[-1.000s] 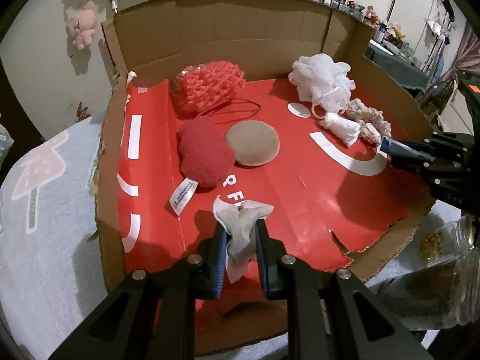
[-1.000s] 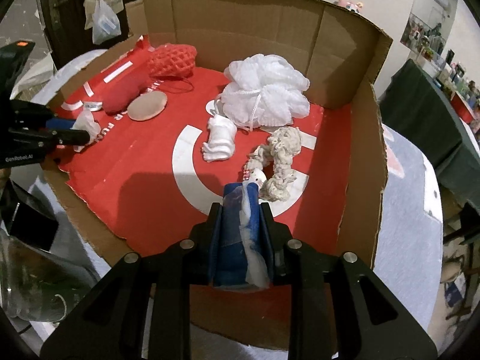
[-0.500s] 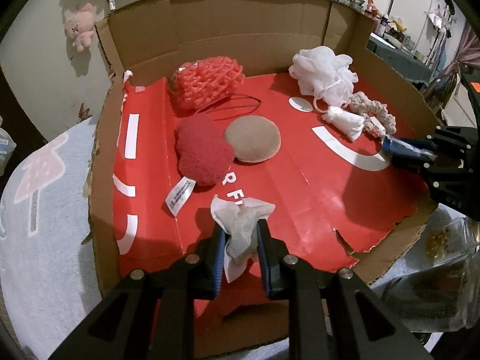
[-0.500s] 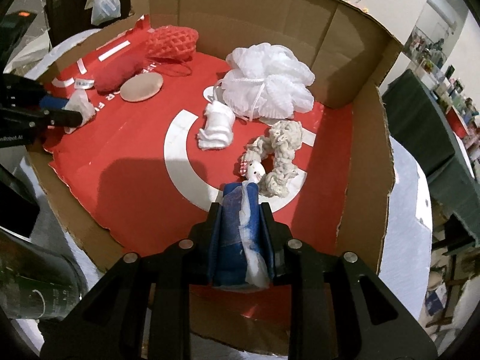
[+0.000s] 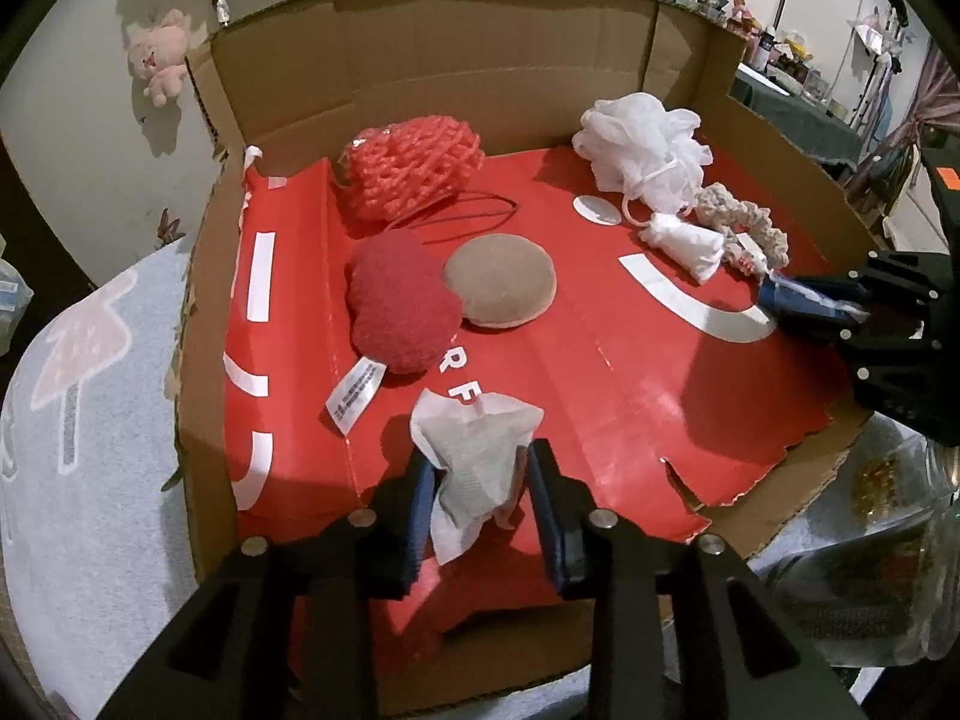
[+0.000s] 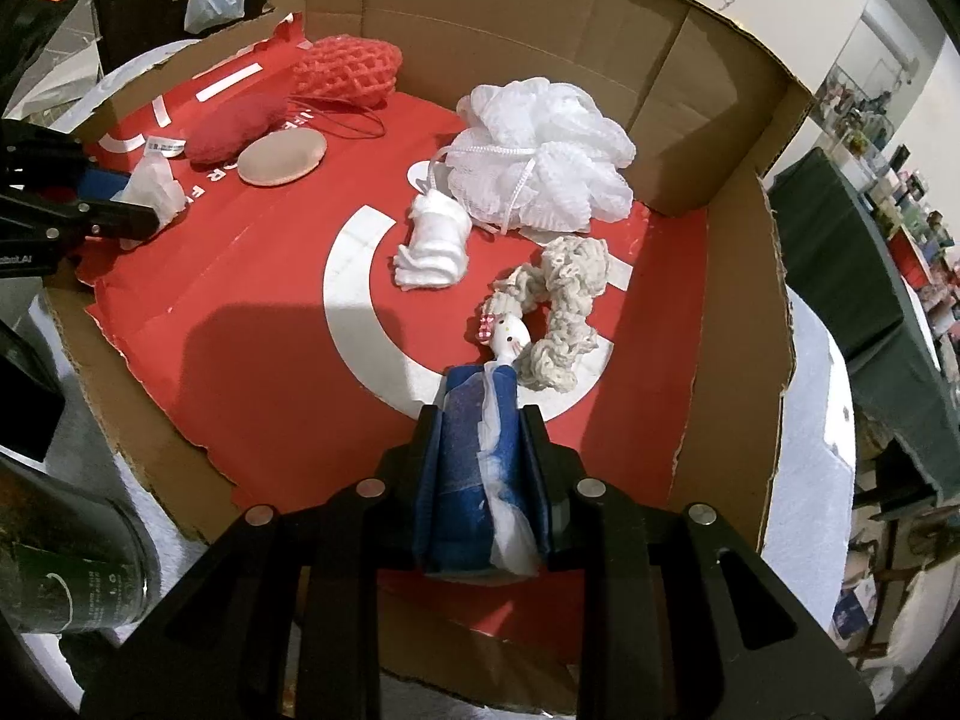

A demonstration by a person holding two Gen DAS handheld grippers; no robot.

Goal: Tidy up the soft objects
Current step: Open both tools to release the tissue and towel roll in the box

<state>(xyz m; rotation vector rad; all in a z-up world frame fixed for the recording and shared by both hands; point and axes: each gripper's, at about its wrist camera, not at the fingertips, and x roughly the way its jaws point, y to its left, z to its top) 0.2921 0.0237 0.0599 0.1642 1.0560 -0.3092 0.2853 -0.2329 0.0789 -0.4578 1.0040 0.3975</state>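
Note:
A cardboard box (image 5: pixel 420 66) with a red floor holds the soft objects. My left gripper (image 5: pixel 477 474) has its jaws parted around a crumpled white cloth (image 5: pixel 474 462) near the box's front left; the cloth also shows in the right wrist view (image 6: pixel 153 189). My right gripper (image 6: pixel 483 420) is shut, with a thin white film (image 6: pixel 504 504) between its blue pads, at the front right. A red plush (image 5: pixel 399 312), a tan round pad (image 5: pixel 501 291), a red mesh sponge (image 5: pixel 411 171), a white loofah (image 6: pixel 540 153), a white rolled cloth (image 6: pixel 435 240) and a cream crochet scrunchie (image 6: pixel 564 312) lie on the floor.
A glass jar (image 5: pixel 870 558) stands outside the box's front edge between the grippers. The box sits on a light patterned cloth (image 5: pixel 78 420). A pink plush toy (image 5: pixel 159 63) hangs on the wall behind. Shelves and a dark green table (image 6: pixel 852 252) stand to the right.
My left gripper's jaws have parted around the white cloth, which was pinched tight before. My right gripper has stayed shut at the front right of the box.

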